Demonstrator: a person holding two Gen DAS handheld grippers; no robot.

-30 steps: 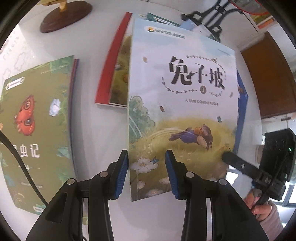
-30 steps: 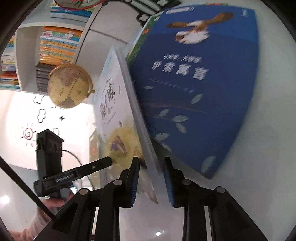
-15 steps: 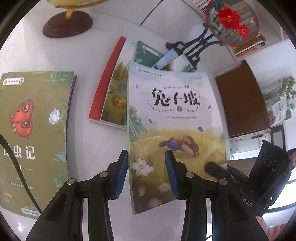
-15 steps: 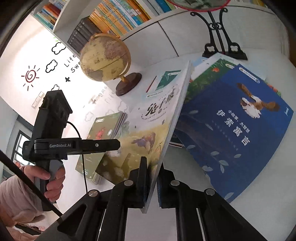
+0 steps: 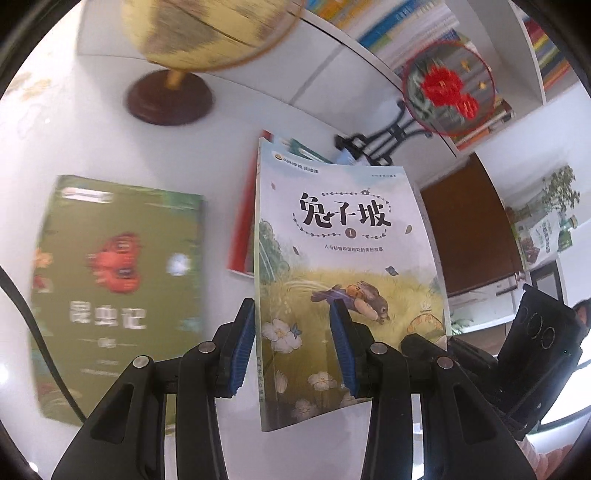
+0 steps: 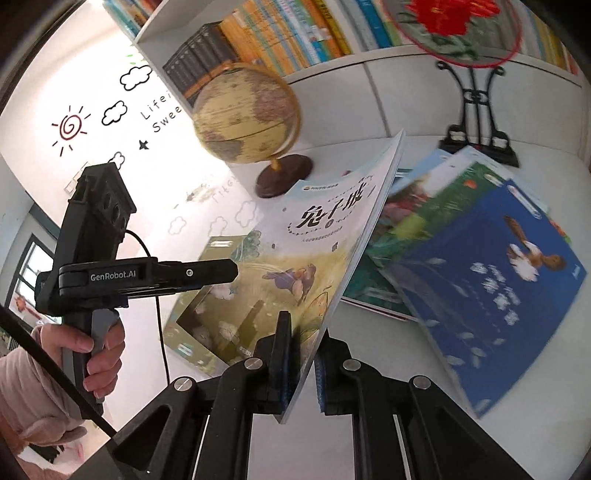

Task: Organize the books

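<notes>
A white glossy table (image 6: 461, 424) is lying below a bookshelf (image 6: 295, 33). The right gripper (image 6: 301, 373) is clamped on the lower edge of the rabbit book (image 6: 314, 251), a thin, bending paperback, tilted up in front of the globe (image 6: 245, 114). The left gripper (image 5: 291, 350) is partly apart, its jaws not pressing on anything. Beside the globe, a green book (image 5: 114, 288) is lying flat.

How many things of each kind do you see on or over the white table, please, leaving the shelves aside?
Books: 5 told apart: rabbit book, insect book, blue book, green book under it, red-spined book; the pile may hide more.
Globes: 1, the globe.
Fans on stands: 1, the fan.
Total: 7
</notes>
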